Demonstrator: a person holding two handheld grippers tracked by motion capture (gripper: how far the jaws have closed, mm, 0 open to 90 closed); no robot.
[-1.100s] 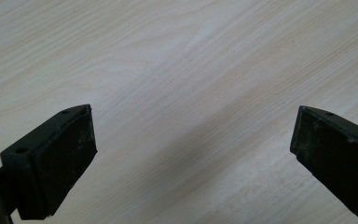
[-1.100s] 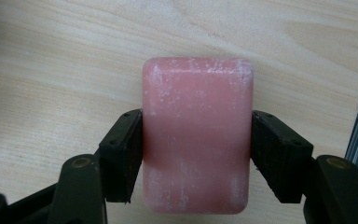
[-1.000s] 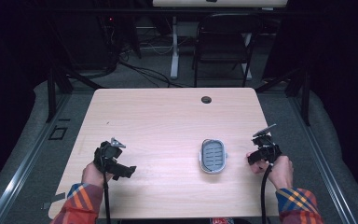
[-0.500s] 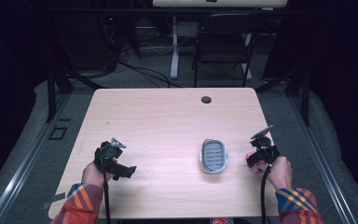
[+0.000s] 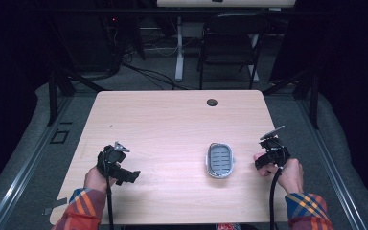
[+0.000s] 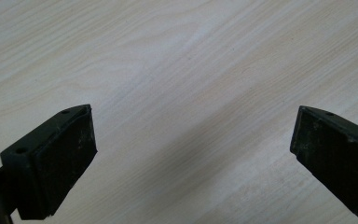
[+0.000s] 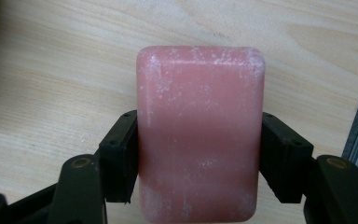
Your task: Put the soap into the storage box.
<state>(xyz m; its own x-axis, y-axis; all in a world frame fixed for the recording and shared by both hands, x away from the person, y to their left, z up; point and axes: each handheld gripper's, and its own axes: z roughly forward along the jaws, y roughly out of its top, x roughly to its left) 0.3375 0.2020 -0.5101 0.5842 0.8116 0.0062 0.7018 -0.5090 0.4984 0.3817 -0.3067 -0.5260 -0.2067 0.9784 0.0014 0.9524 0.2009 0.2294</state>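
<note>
Barely shifted since a second ago: right gripper [image 5: 263, 160], a touch nearer the soap dish [image 5: 219, 160], otherwise the same spot near the table's [image 5: 172, 124] right edge. Left gripper [image 5: 124, 173] unmoved at 8 o'clock of the tabletop. Clamped on a pink soap bar [image 7: 200, 130], right pads pressing both long sides, bar jutting forward past the fingertips [image 7: 121, 156], just above the wood. Spread wide on the left, nothing but bare wood grain between its pads [image 6: 70, 154]. Soap dish white with a grey slatted insert, at 9 o'clock of the right gripper, near but apart. Small dark grommet hole [image 5: 212, 102] at 12 o'clock.
</note>
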